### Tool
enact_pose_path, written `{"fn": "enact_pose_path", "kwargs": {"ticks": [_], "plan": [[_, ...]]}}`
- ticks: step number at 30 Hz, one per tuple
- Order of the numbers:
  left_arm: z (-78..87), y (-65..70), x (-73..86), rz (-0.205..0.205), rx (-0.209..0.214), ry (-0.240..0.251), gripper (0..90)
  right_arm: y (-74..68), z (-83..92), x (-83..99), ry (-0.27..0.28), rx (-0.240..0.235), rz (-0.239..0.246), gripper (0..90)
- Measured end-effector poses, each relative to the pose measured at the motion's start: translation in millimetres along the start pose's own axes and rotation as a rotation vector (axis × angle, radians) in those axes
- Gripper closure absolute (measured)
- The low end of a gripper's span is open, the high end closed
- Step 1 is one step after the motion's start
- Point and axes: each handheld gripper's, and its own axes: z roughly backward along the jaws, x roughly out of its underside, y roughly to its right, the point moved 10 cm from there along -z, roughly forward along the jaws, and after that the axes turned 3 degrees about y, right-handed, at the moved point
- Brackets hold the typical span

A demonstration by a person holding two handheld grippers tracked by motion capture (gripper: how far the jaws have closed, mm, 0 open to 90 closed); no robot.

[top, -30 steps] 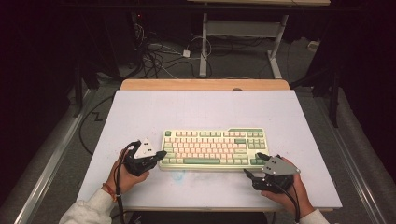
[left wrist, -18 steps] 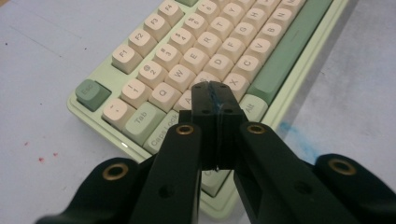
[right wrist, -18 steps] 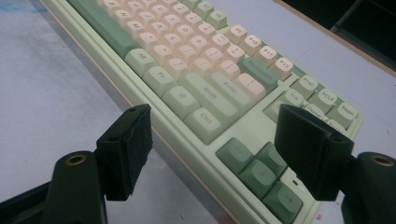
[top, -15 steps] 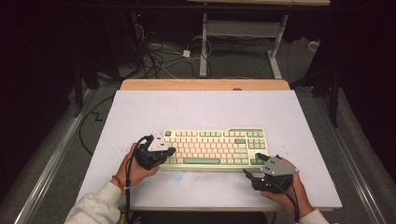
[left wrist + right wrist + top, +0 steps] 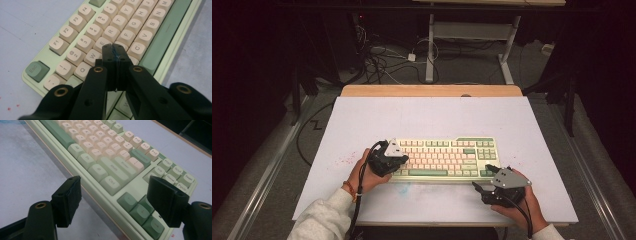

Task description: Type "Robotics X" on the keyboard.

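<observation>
A pale green keyboard (image 5: 447,157) with cream and green keys lies in the middle of the white table. My left gripper (image 5: 398,161) is shut with nothing between its jaws, and its tip hovers over the keyboard's left end. In the left gripper view the closed tip (image 5: 114,47) sits over the letter keys near E and D on the keyboard (image 5: 75,45). My right gripper (image 5: 475,187) is open, just in front of the keyboard's right front corner. In the right gripper view its jaws stand wide on either side of the keyboard's (image 5: 112,170) front edge by the arrow keys (image 5: 140,210).
The white table top (image 5: 427,117) has a wooden strip (image 5: 432,90) at its far edge. Small red specks (image 5: 343,161) and a faint blue smear (image 5: 404,187) mark the surface near the keyboard. Cables (image 5: 387,60) and table legs (image 5: 430,50) lie on the floor beyond.
My left gripper has moved right and forward, from the table beside the keyboard onto its left end. The right gripper has stayed put.
</observation>
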Motion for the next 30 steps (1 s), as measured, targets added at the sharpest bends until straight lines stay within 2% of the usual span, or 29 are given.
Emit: {"fn": "enact_pose_path", "kwargs": {"ticks": [12, 30], "plan": [[-8.4, -1.1, -1.7, -0.019, -0.006, -0.029, 86.4, -0.7, -0.6, 0.7, -0.002, -0.006, 0.002, 28.2], [-12.0, -4.1, -4.3, -0.036, -0.033, -0.04, 86.0, -2.0, -0.8, 1.6, -0.009, -0.01, 0.001, 28.3]]}}
